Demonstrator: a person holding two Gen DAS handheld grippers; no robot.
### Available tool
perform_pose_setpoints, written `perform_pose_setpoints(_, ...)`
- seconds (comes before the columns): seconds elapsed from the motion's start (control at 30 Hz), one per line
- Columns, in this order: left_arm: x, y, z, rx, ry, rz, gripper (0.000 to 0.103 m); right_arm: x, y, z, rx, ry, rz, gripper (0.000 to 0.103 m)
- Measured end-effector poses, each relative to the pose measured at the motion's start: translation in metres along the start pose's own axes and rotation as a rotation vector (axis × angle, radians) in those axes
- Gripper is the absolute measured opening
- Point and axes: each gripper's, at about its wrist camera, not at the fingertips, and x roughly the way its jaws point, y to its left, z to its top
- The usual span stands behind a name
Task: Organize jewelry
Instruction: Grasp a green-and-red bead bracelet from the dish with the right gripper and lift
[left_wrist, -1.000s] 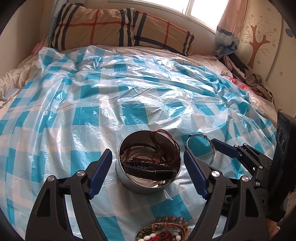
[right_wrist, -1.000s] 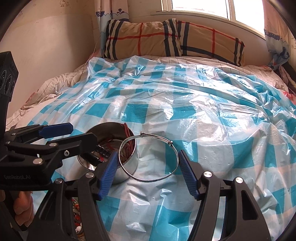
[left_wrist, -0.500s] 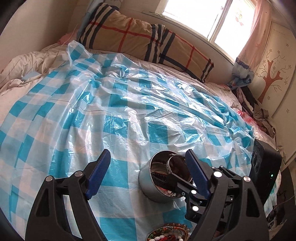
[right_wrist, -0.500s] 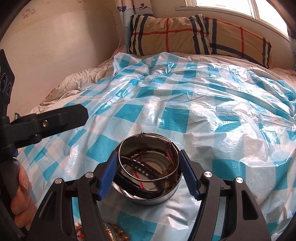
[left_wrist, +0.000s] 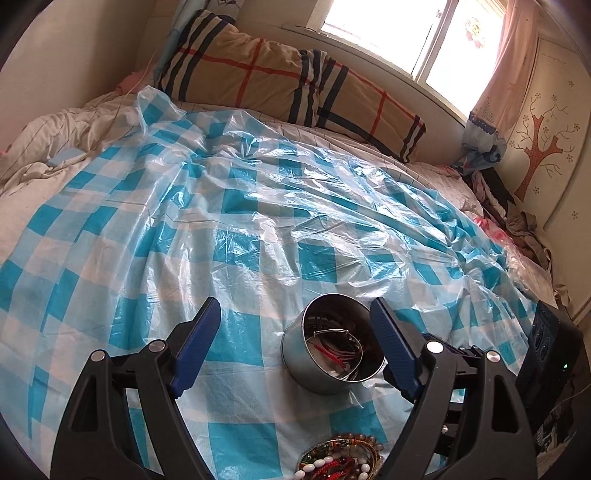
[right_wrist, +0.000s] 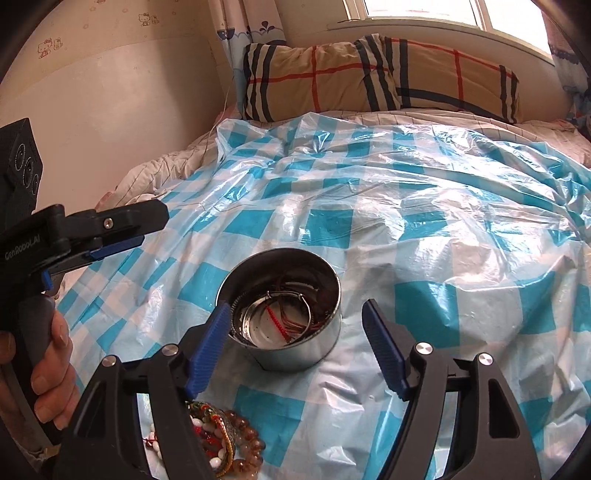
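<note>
Now | right gripper (right_wrist: 295, 347) wide apart, held nothing | left gripper (left_wrist: 295, 347) wide apart, held nothing | silver ring (right_wrist: 288, 314) lay inside tin (right_wrist: 295, 354) | beads (right_wrist: 221, 439) beside tin

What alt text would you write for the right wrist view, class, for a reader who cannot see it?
The open right gripper hovers above a round metal tin holding bangles and bracelets, on a blue-checked plastic sheet over a bed. A beaded bracelet pile lies nearer; the left gripper shows at left.
</note>
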Motion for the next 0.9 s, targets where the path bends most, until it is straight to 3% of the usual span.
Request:
perform_pose_setpoints(0.23,-0.025,-0.01,-0.03,0.079,0.041,0.023,0.083,-0.034,-0.004,-0.024,0.025,0.006,-0.096,0.079)
perform_pose_setpoints(0.43,-0.034,-0.023,-0.064,0.158,0.123,-0.002,0.086,-0.054,-0.013,-0.041,0.086,0.019,-0.135,0.083)
perform_pose_setpoints(0.67,-0.034,-0.042,-0.099,0.286,0.233,-0.015,0.088,-0.071,-0.011,-0.056,0.091,0.036,-0.136,0.083)
perform_pose_setpoints(0.9,-0.047,-0.042,-0.104,0.31,0.231,0.005,0.089,-0.074,-0.001,-0.055,0.055,0.04,-0.091,0.083)
